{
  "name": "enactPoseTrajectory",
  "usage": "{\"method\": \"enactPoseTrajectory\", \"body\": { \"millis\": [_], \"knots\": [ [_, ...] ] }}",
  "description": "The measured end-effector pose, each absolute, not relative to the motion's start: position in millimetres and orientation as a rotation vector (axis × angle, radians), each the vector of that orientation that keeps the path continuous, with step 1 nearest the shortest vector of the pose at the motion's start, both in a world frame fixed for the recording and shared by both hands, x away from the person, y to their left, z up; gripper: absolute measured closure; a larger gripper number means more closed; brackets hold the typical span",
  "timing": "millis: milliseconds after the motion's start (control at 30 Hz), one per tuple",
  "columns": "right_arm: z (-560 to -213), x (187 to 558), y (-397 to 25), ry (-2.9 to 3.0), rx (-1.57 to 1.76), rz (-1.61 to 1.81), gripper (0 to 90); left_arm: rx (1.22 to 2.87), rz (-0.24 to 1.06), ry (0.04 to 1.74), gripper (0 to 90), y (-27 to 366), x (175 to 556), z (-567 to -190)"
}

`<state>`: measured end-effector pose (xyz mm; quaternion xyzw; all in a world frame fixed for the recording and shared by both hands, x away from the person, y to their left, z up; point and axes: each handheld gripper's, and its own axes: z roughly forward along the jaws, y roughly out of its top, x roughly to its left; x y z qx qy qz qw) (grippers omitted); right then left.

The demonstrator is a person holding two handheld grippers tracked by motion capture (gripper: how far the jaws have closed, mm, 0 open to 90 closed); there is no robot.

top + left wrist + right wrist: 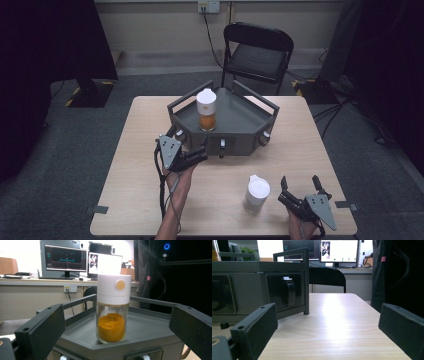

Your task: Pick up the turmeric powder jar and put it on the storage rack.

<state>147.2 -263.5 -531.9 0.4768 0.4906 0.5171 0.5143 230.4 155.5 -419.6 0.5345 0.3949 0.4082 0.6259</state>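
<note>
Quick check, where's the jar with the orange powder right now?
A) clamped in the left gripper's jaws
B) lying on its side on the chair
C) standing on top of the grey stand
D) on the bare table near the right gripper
C: the jar with orange powder stands upright on the grey stand, while the left gripper points at it with jaws spread and nothing between them.

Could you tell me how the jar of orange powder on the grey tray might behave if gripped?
The jar is tall and narrow, so a high push could probably tip it. Its clear wall looks like smooth glass, likely slippery and breakable. Being under half full, it is probably fairly light.
</note>
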Motion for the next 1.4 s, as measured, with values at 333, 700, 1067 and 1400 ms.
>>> {"method": "enactPoseTrajectory", "body": {
  "millis": [333,700,1067,1400],
  "knots": [
    [-531.9,147.2,-264.3,1.183,1.144,1.246,1.0,1.230,0.951,0.918,0.0,156.9,211.7,-434.1],
    [-531.9,147.2,-263.6,1.181,1.145,1.243,1.0,1.214,0.970,0.947,0.0,166.7,188.8,-452.2],
    [-531.9,147.1,-262.8,1.177,1.148,1.240,1.0,1.199,0.952,0.987,0.0,176.7,173.0,-483.6],
    [-531.8,147.0,-262.2,1.175,1.150,1.238,1.0,1.206,0.962,0.995,0.0,179.6,161.3,-509.2]
  ]
}}
